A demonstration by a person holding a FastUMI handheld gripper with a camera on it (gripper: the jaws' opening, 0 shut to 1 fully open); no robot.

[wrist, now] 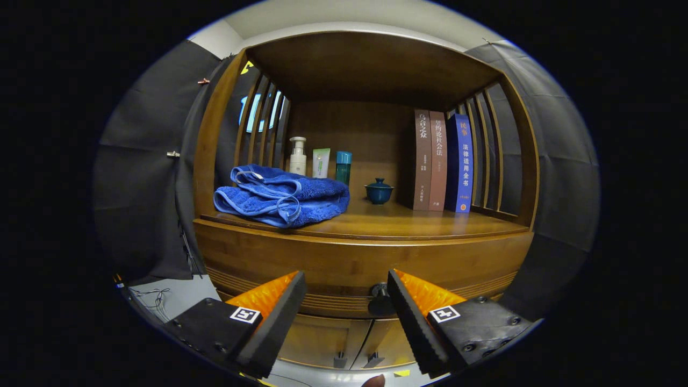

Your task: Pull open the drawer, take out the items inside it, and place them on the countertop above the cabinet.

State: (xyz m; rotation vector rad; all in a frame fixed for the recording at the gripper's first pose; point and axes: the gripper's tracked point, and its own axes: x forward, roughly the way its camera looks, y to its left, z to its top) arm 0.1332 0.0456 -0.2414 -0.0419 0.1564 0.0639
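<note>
A wooden cabinet fills the scene ahead. Its drawer front [333,269] is closed, and the dark round knob [379,293] sits just ahead of my fingers, close to the right one. My gripper [346,285] is open with nothing between its fingers. Above the drawer is the wooden countertop [408,223] inside an open shelf niche. What lies inside the drawer is hidden.
On the countertop lie a folded blue towel [282,199], a white pump bottle [297,157], a small tube [321,163], a teal bottle [343,166], a blue lidded cup [379,191] and three upright books [443,161]. Two lower cabinet doors [344,338] sit below the drawer.
</note>
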